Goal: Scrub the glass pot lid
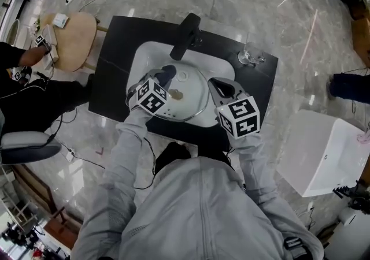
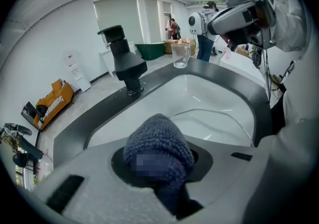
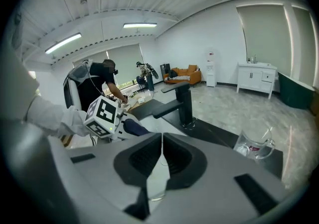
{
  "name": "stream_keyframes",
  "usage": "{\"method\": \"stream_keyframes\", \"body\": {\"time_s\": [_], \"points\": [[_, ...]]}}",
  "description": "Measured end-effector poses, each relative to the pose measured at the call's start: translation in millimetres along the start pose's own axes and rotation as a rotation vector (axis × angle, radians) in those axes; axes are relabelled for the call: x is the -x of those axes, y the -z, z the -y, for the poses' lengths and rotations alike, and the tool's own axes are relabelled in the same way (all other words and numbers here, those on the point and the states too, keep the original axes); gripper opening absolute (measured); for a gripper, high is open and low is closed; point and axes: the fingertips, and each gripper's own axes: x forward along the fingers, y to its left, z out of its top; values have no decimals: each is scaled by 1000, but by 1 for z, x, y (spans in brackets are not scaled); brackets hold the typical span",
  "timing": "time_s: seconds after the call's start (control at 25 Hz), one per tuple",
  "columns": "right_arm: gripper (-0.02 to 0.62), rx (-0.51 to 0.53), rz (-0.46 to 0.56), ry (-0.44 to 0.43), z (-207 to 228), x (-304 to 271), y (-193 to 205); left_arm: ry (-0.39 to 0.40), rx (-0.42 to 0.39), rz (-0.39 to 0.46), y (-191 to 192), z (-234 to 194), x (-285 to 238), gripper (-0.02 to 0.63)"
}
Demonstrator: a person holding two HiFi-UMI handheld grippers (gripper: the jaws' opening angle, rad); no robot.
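Observation:
The glass pot lid point(image 1: 193, 100) lies tilted in the white sink point(image 1: 221, 69), its small knob upward. My left gripper point(image 1: 163, 75) is shut on a dark blue knitted cloth point(image 1: 167, 71), held over the lid's far left part. From the left gripper view the cloth point(image 2: 158, 143) bulges out of the jaws above the lid point(image 2: 214, 123). My right gripper point(image 1: 215, 86) sits at the lid's right rim. In the right gripper view its jaws point(image 3: 161, 153) are closed on a thin glass edge point(image 3: 155, 188).
A black faucet point(image 1: 185, 36) reaches over the sink from the back. A glass cup point(image 1: 251, 55) stands on the black counter point(image 1: 115, 62) at back right. A wooden stool point(image 1: 72, 39) and a seated person point(image 1: 17, 74) are left; a white box point(image 1: 324, 149) right.

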Motion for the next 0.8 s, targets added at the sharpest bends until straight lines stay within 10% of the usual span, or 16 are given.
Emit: {"method": "stream_keyframes", "body": {"time_s": [0.8], "points": [[31,-217,-21,111,-3,-32,34,106,-122,-169,62,-16,-108,83]]}}
